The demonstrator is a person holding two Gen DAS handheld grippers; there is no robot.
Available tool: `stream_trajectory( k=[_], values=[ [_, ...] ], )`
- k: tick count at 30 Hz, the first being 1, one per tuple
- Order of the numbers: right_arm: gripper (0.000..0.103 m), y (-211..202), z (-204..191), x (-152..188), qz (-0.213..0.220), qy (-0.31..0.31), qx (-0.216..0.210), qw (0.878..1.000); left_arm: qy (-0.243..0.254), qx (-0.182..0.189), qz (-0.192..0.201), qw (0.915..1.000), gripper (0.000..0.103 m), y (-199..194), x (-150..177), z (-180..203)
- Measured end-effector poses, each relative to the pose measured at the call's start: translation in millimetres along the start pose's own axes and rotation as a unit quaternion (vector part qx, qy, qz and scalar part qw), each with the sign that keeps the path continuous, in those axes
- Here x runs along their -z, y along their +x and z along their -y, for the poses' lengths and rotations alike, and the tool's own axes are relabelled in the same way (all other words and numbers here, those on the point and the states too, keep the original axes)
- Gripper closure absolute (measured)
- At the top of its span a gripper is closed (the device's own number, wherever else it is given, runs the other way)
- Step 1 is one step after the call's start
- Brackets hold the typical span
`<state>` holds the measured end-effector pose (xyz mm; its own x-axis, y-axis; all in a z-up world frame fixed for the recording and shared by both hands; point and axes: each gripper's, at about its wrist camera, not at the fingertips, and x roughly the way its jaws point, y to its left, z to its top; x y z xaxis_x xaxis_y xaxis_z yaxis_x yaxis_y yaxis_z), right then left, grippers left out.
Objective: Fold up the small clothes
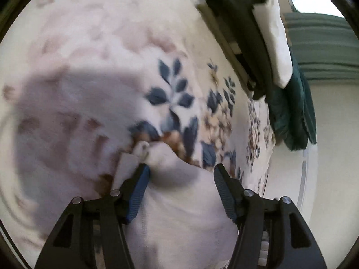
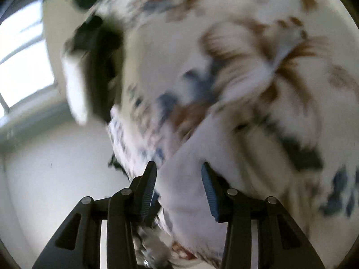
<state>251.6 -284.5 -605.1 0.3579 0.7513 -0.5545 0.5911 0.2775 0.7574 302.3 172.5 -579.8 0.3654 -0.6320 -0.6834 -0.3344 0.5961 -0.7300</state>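
Note:
A small white garment (image 1: 179, 201) lies bunched on the flowered bedspread (image 1: 175, 94), right under my left gripper (image 1: 181, 170). The left jaws stand wide apart, with the white cloth bulging between them. In the right wrist view, which is blurred by motion, the same white cloth (image 2: 179, 190) runs between the fingers of my right gripper (image 2: 178, 170), whose jaws also stand apart. I cannot tell if either gripper presses the cloth.
A stack of dark green and white folded textiles (image 1: 258, 33) lies at the far edge of the bed, with a dark green cloth (image 1: 291, 112) hanging off it. A pale floor (image 2: 56, 179) and a bright window (image 2: 22, 56) are to the left in the right wrist view.

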Motion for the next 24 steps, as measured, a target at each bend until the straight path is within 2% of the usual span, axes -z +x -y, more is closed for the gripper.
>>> stream_trajectory(
  k=[2,4,8,11,12,13,14,15,17,19,20,22,24],
  values=[
    [0.063,-5.0,10.0,-5.3,0.016,0.01,-0.01,1.0,0.008,-0.025,0.004,0.9997,0.046,-4.8,2.7,-3.4],
    [0.066,-12.6,13.0,-6.8,0.026,0.004,-0.007,1.0,0.006,-0.014,-0.001,0.9999,0.046,-5.2,4.1,-9.2],
    [0.066,-24.9,10.2,-8.5,0.031,-0.015,0.024,0.999,0.014,-0.028,-0.001,0.9995,0.046,-16.5,0.3,-5.5],
    [0.063,-45.7,3.6,-8.4,0.033,-0.036,0.051,0.998,0.024,-0.029,0.017,0.9991,0.046,-38.3,-0.1,2.9],
    [0.057,-51.2,-6.3,-7.2,0.03,-0.055,0.063,0.996,0.027,-0.027,0.019,0.9991,0.044,-43.6,0.3,1.1],
    [0.041,-55.3,-15.2,-4.3,0.027,-0.072,0.07,0.995,0.028,-0.019,0.016,0.9993,0.035,-47.9,1.9,-2.1],
    [0.033,-61.6,-20.6,-2.5,0.025,-0.09,0.073,0.993,0.025,-0.014,0.006,0.9996,0.031,-47.9,4.3,-8.0],
    [0.018,-67.2,-23.4,-0.2,0.02,-0.11,0.083,0.99,0.019,-0.01,-0.008,0.9997,0.029,-45.7,7.0,-16.0],
    [0.016,-67.8,-17.9,1.4,-0.006,-0.129,0.102,0.986,0.006,-0.005,-0.043,0.999,0.029,-33.9,15.4,-34.5],
    [0.016,-59.6,-5.1,0.9,-0.044,-0.127,0.113,0.984,-0.016,0.026,-0.064,0.9975,0.029,-26.8,23.0,-52.3],
    [0.016,-50.7,5.8,1.0,-0.074,-0.126,0.113,0.983,-0.025,0.044,-0.06,0.9969,0.029,-26.3,24.0,-57.0],
    [0.016,-38.9,19.3,2.5,-0.108,-0.125,0.105,0.981,-0.037,0.073,-0.057,0.995,0.028,-24.6,21.1,-58.3],
    [0.015,-24.3,31.0,2.6,-0.131,-0.123,0.087,0.98,-0.041,0.085,-0.058,0.9939,0.028,-21.4,20.4,-56.1]
  ],
)
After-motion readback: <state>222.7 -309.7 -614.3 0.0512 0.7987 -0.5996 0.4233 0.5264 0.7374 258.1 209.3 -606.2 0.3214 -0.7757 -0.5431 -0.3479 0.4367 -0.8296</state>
